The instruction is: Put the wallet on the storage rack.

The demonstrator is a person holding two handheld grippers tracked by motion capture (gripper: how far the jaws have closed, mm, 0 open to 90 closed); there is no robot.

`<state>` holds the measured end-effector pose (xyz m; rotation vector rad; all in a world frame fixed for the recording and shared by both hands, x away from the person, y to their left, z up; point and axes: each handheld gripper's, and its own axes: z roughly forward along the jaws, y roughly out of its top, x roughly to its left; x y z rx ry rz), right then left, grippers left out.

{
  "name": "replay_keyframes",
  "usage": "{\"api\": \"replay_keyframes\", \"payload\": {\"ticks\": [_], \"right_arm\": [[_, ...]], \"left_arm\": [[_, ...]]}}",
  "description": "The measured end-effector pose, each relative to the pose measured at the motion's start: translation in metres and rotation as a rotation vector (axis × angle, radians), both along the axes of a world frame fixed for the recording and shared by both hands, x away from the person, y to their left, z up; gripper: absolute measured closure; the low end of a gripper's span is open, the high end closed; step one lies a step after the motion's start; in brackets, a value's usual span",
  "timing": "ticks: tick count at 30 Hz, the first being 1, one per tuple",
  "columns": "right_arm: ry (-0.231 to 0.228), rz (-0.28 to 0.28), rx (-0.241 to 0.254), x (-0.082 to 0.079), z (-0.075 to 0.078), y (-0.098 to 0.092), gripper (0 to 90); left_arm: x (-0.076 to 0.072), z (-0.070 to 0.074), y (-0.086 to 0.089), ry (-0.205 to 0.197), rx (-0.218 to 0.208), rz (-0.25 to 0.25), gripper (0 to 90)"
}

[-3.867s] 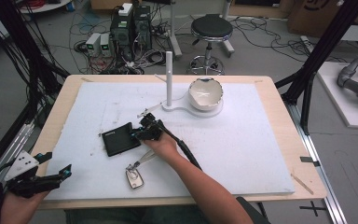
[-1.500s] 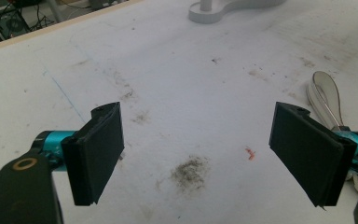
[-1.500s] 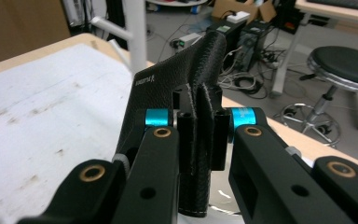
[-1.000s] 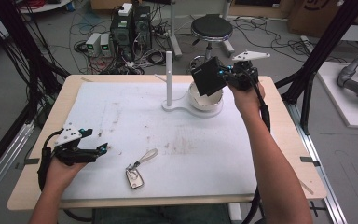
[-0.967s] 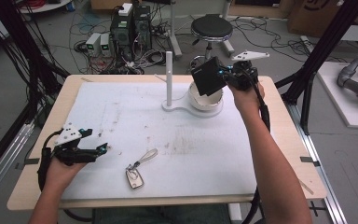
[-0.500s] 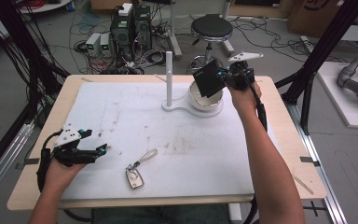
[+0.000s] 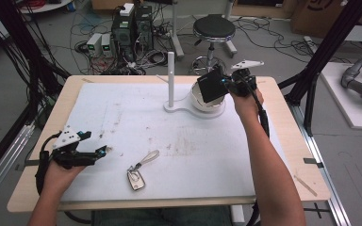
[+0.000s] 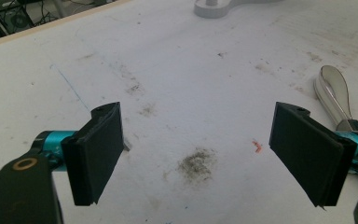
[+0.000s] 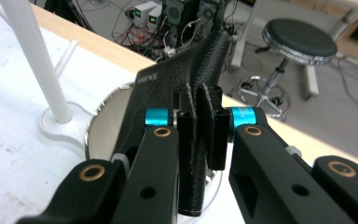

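The black leather wallet (image 7: 212,86) is flat and dark, with a bumpy skin and small letters pressed near one edge. It is folded shut. It stands tilted on its edge in the air, pinched between the right gripper's (image 7: 227,83) two black jaws. Its low end hangs just over the round white bowl (image 7: 194,97) at the far side of the surface.

Both forearms are bare, no sleeves. Each black two-jaw gripper, left (image 7: 96,151) and right (image 7: 224,82), has flat black rectangular pads (image 8: 98,149) behind which sit turquoise metal collars (image 9: 157,116); brass-ringed pivot holes (image 9: 92,173) dot the black linkage arms further back, a grey three-cornered plate (image 7: 68,137) rides on top, and a black cable (image 7: 264,123) trails rearward
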<state>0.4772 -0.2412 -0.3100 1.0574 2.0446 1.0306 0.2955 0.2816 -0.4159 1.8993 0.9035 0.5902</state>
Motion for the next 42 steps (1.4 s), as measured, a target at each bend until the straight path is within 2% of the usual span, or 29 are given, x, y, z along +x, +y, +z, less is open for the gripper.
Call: {"api": "replay_keyframes", "payload": {"ticks": [4,13,16,19,23,28,36,42], "right_arm": [[0.031,-0.004,-0.027,0.002,-0.005,-0.004,86.0],[0.034,0.026,-0.105,0.004,-0.012,0.014,86.0],[0.023,0.036,-0.124,0.005,-0.016,0.021,86.0],[0.021,0.029,-0.120,0.006,-0.017,0.023,85.9],[0.042,0.014,-0.102,0.008,-0.018,0.021,84.5],[0.025,0.000,-0.095,0.006,-0.015,0.018,65.7],[0.004,-0.005,-0.061,-0.007,-0.003,0.009,48.6],[0.013,0.002,-0.035,-0.021,0.005,0.002,39.6]], "left_arm": [[0.001,0.000,0.000,0.002,0.002,-0.003,17.7],[0.001,-0.001,-0.002,0.005,0.003,-0.004,17.7],[0.000,-0.001,-0.001,0.004,0.002,-0.002,17.7],[0.000,-0.001,0.000,0.003,-0.002,-0.003,17.7],[0.000,0.000,0.000,0.002,-0.003,0.000,17.7],[0.000,-0.001,0.000,0.003,-0.005,-0.001,17.7],[0.002,0.001,-0.004,0.000,-0.002,-0.012,17.7],[0.007,0.002,-0.007,-0.004,-0.011,-0.025,17.7]]}}
